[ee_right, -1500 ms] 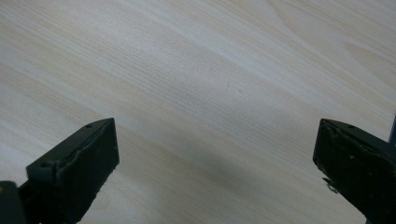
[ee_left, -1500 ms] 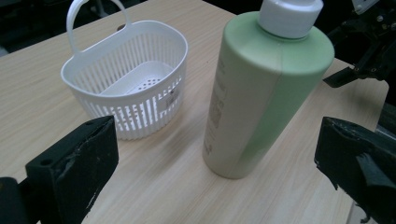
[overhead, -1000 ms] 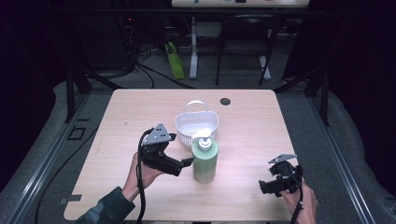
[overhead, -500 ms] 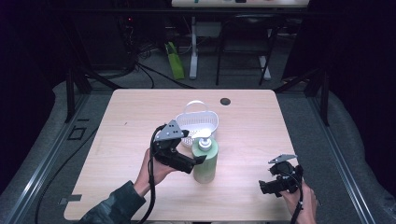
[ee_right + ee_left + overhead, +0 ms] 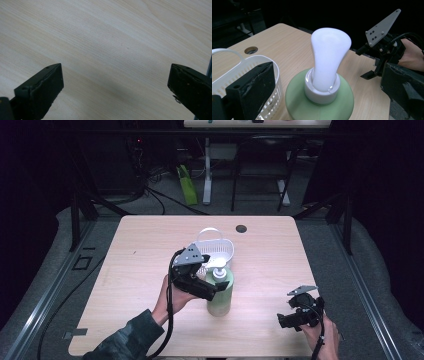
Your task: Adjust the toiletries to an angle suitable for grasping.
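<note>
Right gripper [image 5: 296,319]: black, angular, with a grey three-cornered plate on top; held low over the near right corner of the table. Jaws wide apart, nothing between them; in its own view they frame bare wood grain.

Left gripper [image 5: 212,293]: black, matte, scuffed at the jaw edges, cable trailing back past a dark green sleeve [image 5: 125,340]. Jaws spread wide on either side of the green bottle, one by the basket, one on the far side; whether either jaw touches the bottle cannot be told.

Green bottle [image 5: 220,292]: upright near the table's centre, slightly toward the near edge. Body pale green, smooth, rounded at the shoulder; white collar and a glossy white pump head [image 5: 329,57], flared at the top.

Basket [image 5: 218,249]: white plastic, oval, slotted walls, thin arched handle; stands just behind the bottle and close beside it.

Table [image 5: 140,250]: light wood laminate, fine straight grain, rounded corners, one dark round hole [image 5: 241,228] near the far edge.

Room: dim; grey floor, dark metal frame legs, loose black cables, a green object [image 5: 185,185] leaning by a white post beyond the table.
</note>
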Action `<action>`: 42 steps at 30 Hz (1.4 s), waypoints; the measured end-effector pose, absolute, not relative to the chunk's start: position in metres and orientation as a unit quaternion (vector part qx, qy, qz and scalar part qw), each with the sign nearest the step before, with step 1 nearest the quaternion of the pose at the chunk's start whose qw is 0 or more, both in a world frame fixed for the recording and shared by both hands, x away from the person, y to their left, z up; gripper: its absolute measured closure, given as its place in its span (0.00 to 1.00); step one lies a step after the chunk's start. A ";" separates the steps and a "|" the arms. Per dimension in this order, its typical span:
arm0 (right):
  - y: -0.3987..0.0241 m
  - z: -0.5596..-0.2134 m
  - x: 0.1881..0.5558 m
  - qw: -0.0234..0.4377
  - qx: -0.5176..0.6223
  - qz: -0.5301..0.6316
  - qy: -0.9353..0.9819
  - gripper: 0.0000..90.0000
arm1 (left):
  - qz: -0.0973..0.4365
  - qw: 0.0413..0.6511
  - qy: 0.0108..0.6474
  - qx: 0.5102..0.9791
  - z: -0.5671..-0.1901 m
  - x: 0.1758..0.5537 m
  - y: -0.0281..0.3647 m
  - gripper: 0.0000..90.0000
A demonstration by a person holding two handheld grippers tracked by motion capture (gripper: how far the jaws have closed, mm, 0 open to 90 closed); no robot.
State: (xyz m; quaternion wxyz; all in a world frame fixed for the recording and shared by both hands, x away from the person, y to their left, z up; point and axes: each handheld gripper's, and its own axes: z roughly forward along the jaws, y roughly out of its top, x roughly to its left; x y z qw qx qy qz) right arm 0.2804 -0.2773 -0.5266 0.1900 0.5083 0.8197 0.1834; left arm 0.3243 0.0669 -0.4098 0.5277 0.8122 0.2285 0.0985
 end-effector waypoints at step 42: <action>-0.277 -0.527 0.281 0.188 0.507 0.180 0.822 0.00 | 0.099 0.594 0.224 0.766 -0.420 0.326 0.069 0.74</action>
